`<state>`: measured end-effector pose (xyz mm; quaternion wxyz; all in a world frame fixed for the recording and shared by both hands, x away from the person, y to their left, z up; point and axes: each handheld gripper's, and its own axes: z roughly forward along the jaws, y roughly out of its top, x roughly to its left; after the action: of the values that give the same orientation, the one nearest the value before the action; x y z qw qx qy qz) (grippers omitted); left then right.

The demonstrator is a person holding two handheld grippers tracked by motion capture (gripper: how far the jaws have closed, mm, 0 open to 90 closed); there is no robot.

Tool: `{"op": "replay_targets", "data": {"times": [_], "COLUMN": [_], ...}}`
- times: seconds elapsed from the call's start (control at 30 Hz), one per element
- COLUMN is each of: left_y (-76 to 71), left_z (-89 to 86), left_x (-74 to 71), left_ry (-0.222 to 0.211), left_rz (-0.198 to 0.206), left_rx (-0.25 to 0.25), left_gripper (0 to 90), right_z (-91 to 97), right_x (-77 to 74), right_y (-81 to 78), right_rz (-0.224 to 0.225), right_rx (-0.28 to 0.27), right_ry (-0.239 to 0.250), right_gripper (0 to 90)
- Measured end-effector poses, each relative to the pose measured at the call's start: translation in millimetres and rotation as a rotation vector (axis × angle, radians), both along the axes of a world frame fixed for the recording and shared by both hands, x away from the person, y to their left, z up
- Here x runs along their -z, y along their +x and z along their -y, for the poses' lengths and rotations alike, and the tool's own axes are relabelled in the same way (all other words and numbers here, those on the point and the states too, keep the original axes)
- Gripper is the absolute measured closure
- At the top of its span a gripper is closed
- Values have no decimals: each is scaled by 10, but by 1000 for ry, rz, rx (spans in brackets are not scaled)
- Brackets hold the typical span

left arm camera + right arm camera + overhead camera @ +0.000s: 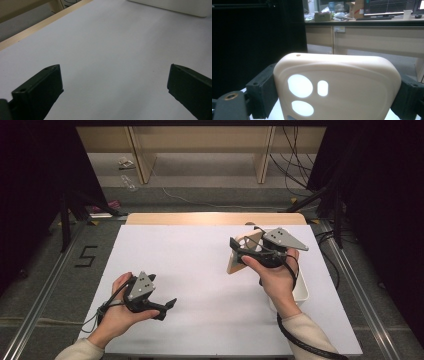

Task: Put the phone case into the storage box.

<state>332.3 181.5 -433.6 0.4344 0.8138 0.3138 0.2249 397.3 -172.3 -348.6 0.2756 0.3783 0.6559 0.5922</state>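
Observation:
A beige phone case (234, 265) with round and oval camera cut-outs (300, 85) is held up above the right half of the white table (200, 280). My right gripper (241, 251) is shut on it, and in the right gripper view its black pads (262, 91) press on the case's two long edges (337, 75). The case is tilted, with its top end raised toward the back. At the front left, my left gripper (167, 309) rests low over the table. Its jaws (115, 85) stand wide apart with nothing but bare table between them.
A white bin (301, 292) sits under my right hand near the table's right edge; its wall (175, 6) also appears far off in the left gripper view. A wooden strip (215, 218) runs along the table's back edge. Dark stands and cables flank the table.

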Motion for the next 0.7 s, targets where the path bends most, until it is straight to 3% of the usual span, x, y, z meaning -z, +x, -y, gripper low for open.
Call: {"op": "replay_targets", "data": {"times": [0.7], "left_y": [3], "left_z": [-5], "left_x": [3], "left_ry": [1], "left_rz": [1], "left_rx": [-2], "left_gripper": [0], "right_z": [122], "right_x": [-48], "right_y": [23], "right_rz": [11], "right_rx": [41], "right_ry": [8], "right_gripper": [125]}}
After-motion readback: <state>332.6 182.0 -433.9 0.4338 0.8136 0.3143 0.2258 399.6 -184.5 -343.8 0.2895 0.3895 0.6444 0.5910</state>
